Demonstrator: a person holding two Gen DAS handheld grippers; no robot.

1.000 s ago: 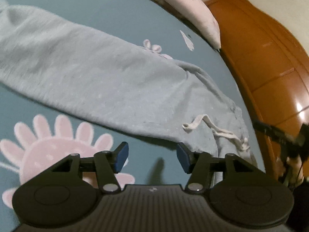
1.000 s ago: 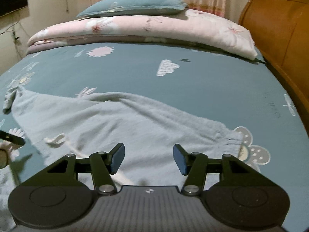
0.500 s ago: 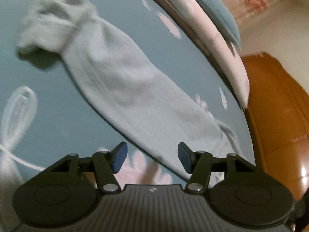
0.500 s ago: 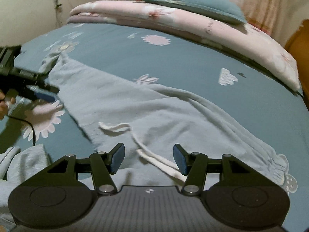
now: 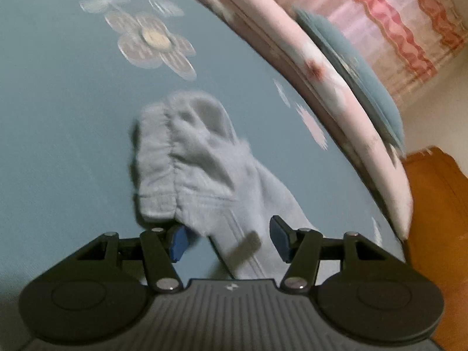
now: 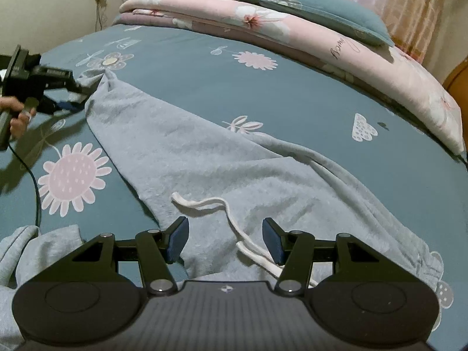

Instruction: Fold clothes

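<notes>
1. While your left gripper sits at the cuffed leg end of the grey sweatpants, its jaws stand apart and hold nothing; the fabric lies between the blue pads.
2. Your right gripper is spread wide too, empty, low over the waist area, with the white drawstring running between its fingers.
3. Those pants lie spread across the teal flowered bedsheet.
4. Your hand grips the left tool's handle at the sheet's left edge.
5. A pink folded quilt and teal pillow lie behind.
</notes>
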